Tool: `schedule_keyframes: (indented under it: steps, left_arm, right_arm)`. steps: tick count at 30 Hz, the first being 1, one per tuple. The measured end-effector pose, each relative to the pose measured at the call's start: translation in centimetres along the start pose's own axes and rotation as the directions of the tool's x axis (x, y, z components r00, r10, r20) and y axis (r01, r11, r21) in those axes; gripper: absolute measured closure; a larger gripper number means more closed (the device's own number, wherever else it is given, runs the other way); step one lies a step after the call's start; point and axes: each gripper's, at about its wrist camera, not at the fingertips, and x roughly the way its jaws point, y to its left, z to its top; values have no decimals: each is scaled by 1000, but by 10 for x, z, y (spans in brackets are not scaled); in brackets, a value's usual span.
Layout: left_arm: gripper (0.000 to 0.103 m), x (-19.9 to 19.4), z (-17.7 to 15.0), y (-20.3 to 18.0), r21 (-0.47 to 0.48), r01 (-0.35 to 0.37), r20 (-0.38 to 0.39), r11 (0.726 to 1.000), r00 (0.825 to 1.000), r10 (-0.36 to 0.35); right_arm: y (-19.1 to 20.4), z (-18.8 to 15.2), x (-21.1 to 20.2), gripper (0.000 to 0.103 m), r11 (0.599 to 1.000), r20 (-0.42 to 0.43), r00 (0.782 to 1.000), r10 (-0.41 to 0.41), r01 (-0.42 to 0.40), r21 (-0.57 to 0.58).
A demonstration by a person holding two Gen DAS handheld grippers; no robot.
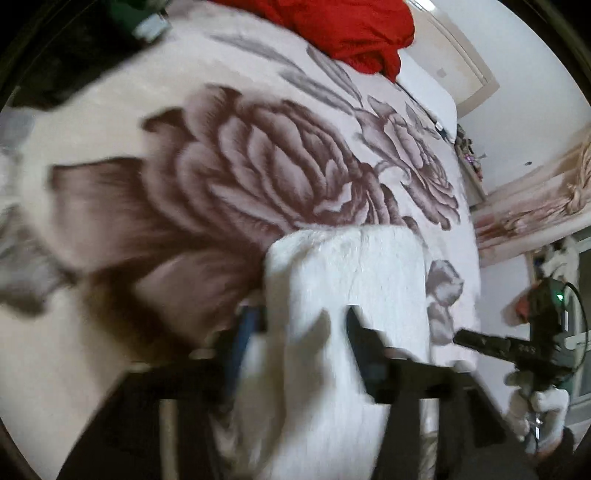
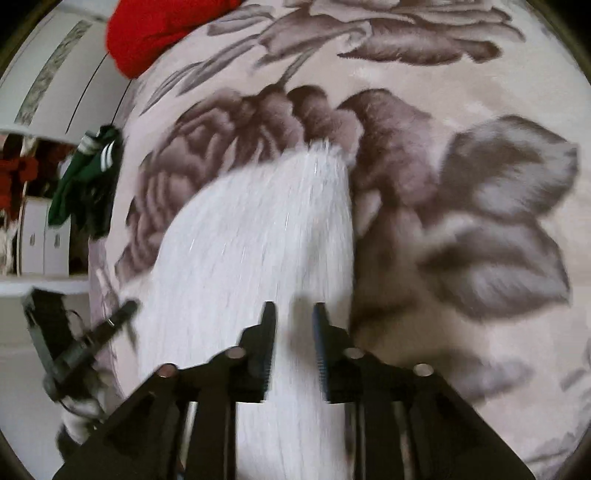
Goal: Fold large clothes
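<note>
A white fluffy garment [image 1: 351, 280] lies folded into a narrow stack on the floral blanket [image 1: 258, 166]. My left gripper [image 1: 303, 314] hovers over its near end with the jaws apart; the cloth shows in the gap, and one finger casts a shadow on it. My right gripper [image 2: 293, 308] stands over the same white garment [image 2: 251, 229], jaws narrowly apart, pads clear of the fabric. The left wrist view also shows the right gripper [image 1: 465, 339] at the garment's right side, held by a white-gloved hand [image 1: 543, 410]. The left gripper [image 2: 122, 314] appears at the left edge of the right wrist view.
A red garment [image 1: 351, 29] is heaped at the far end of the bed, also red garment [image 2: 159, 29]. A green striped garment [image 2: 88, 177] hangs over the bed's edge. Dark clothes [image 1: 74, 55] lie far left. The bed edge and white furniture [image 2: 44, 240] are beyond.
</note>
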Motion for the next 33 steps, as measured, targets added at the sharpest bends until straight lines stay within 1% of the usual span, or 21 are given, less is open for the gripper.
schedule_keyframes:
  steps: [1, 3, 4, 5, 6, 7, 8, 10, 13, 16, 17, 20, 22, 23, 24, 25, 26, 27, 28, 31, 33]
  left_arm:
    - [50, -11, -13, -6, 10, -18, 13, 1000, 1000, 18]
    - [50, -11, -32, -18, 50, -48, 4, 998, 999, 48]
    - [50, -1, -44, -28, 102, -75, -14, 992, 997, 77]
    - [54, 9, -51, -31, 132, -111, -28, 985, 993, 116]
    - [57, 29, -60, -35, 170, -145, -67, 975, 985, 158]
    - [57, 45, -65, -35, 182, -154, -102, 971, 979, 175]
    - [56, 65, -69, -31, 184, -169, -126, 968, 973, 194]
    - [52, 82, -66, -22, 145, -142, -122, 979, 979, 160]
    - [47, 96, -57, -15, 125, -124, -124, 984, 982, 139]
    - [47, 100, -58, -14, 136, -122, -108, 983, 985, 137]
    - [47, 96, -60, -16, 134, -117, -105, 984, 986, 132]
    - [47, 75, -58, -19, 100, -85, -105, 991, 990, 96]
    - [47, 41, -62, -16, 62, -37, -94, 997, 995, 43]
    - [47, 31, -66, -16, 48, -15, -90, 999, 996, 19]
    - [46, 12, -75, -12, 27, 10, -78, 1000, 997, -8]
    - [41, -3, -85, -8, 11, 21, -70, 1000, 997, -21]
    - [31, -12, -94, -4, -3, 31, -68, 1000, 997, -31]
    - [29, -23, -108, 2, -26, 35, -74, 999, 997, -37]
    - [29, -32, -129, 11, -61, 27, -95, 998, 995, -33]
    - [29, -35, -184, 26, -154, -18, -193, 988, 981, -12]
    - [30, -29, -219, 34, -191, -71, -257, 979, 966, 20]
  right_arm:
    - [2, -14, -6, 79, 1000, -11, 1000, 12, -12, -7]
    - [13, -46, -9, 79, 1000, -53, 998, 24, -25, -15]
    - [22, -57, -4, 79, 999, -79, 996, 29, -31, -19]
    - [26, -69, 2, 79, 999, -108, 994, 21, -23, -22]
    - [31, -76, 13, 79, 999, -136, 991, 3, -8, -39]
    - [37, -79, 25, 79, 999, -153, 988, -20, 12, -53]
    - [42, -83, 40, 79, 995, -172, 982, -80, 67, -77]
    - [50, -87, 70, 80, 971, -197, 957, -211, 183, -152]
    - [57, -90, 103, 80, 933, -203, 920, -335, 294, -207]
    - [61, -91, 114, 80, 913, -197, 901, -387, 345, -217]
    - [60, -91, 116, 80, 914, -196, 900, -389, 350, -207]
    - [59, -90, 111, 80, 922, -207, 904, -374, 338, -190]
    - [57, -90, 96, 80, 938, -206, 920, -333, 299, -176]
    - [53, -93, 80, 80, 955, -200, 939, -279, 248, -165]
    - [49, -97, 69, 79, 966, -196, 952, -236, 208, -156]
    - [41, -102, 55, 72, 980, -200, 964, -175, 151, -131]
    - [28, -114, 37, 67, 995, -211, 974, -86, 72, -75]
    - [20, -122, 28, 59, 998, -214, 976, -41, 32, -45]
    - [9, -135, 16, 58, 1000, -217, 976, -1, -2, -16]
    - [-26, -189, -5, 57, 997, -255, 966, 48, -30, 72]
    - [-48, -231, -1, 57, 990, -317, 944, 87, -46, 136]
